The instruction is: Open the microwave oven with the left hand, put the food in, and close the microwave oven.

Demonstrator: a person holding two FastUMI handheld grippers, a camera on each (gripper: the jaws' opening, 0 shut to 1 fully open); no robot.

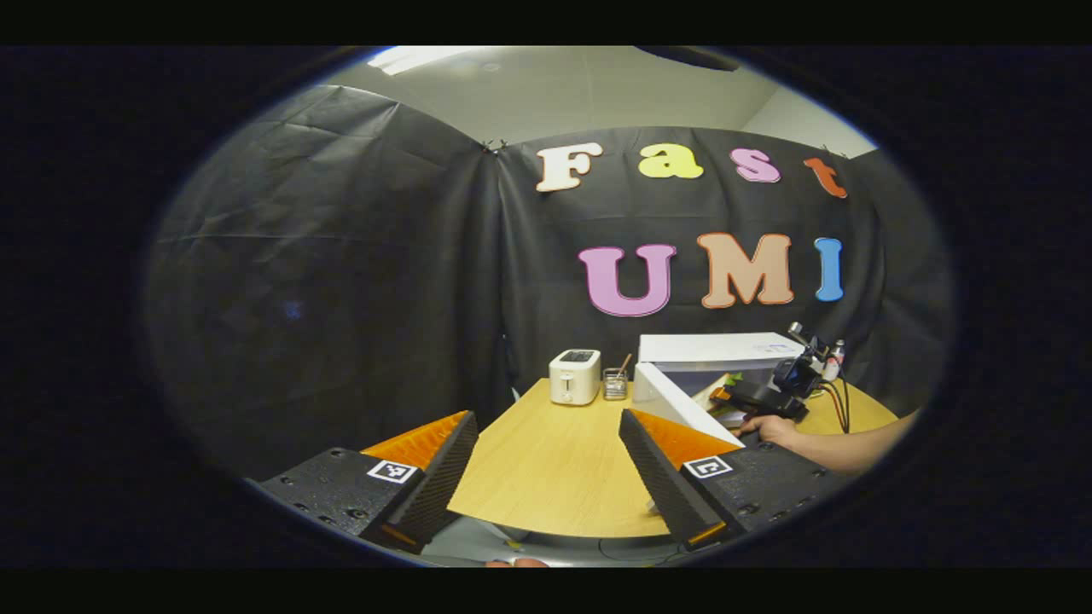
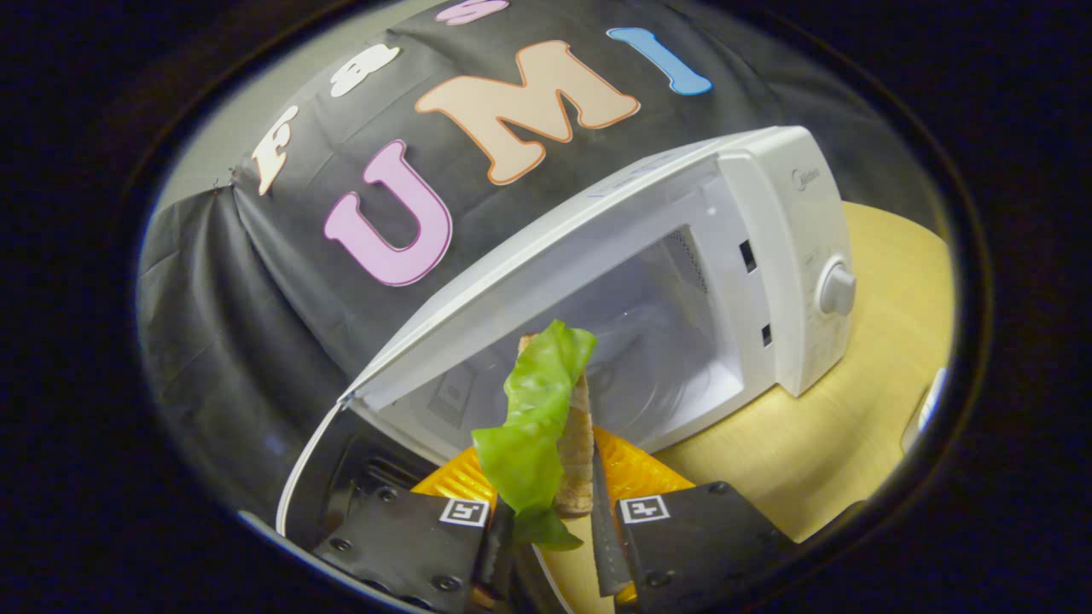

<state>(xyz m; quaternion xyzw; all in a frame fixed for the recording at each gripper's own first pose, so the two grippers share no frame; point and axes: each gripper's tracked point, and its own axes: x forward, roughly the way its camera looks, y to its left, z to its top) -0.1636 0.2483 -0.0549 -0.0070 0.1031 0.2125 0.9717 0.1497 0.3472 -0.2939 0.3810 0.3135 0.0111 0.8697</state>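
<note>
Nearest the camera in the right gripper view is the right tool (image 2: 550, 512), clenched on the food (image 2: 546, 418), a slice of toast with a green lettuce leaf, which stands up between its two fingers. Just ahead of this tool is the microwave oven (image 2: 768, 256), white and big, with its door (image 2: 299, 477) swung wide open off to the tool's left and its inside bare. The food is at the mouth of the oven, not yet resting on the floor inside. In the left gripper view the left tool (image 1: 546, 465) is released, its fingers spread wide with nothing between them, low over the near edge of the wooden tabletop (image 1: 554, 460). Far ahead of it stand a white toaster (image 1: 574, 376) and a small glass cup (image 1: 615, 384), and ahead to its right a hand (image 1: 768, 426) holds the other tool by the open oven. I think the step in hand is putting the food in. To do it well, push the food straight in, low and level, past the door frame, set it down in the middle, then let go and pull straight back. There is a small mark above the knob (image 2: 838, 290), too small to read.
</note>
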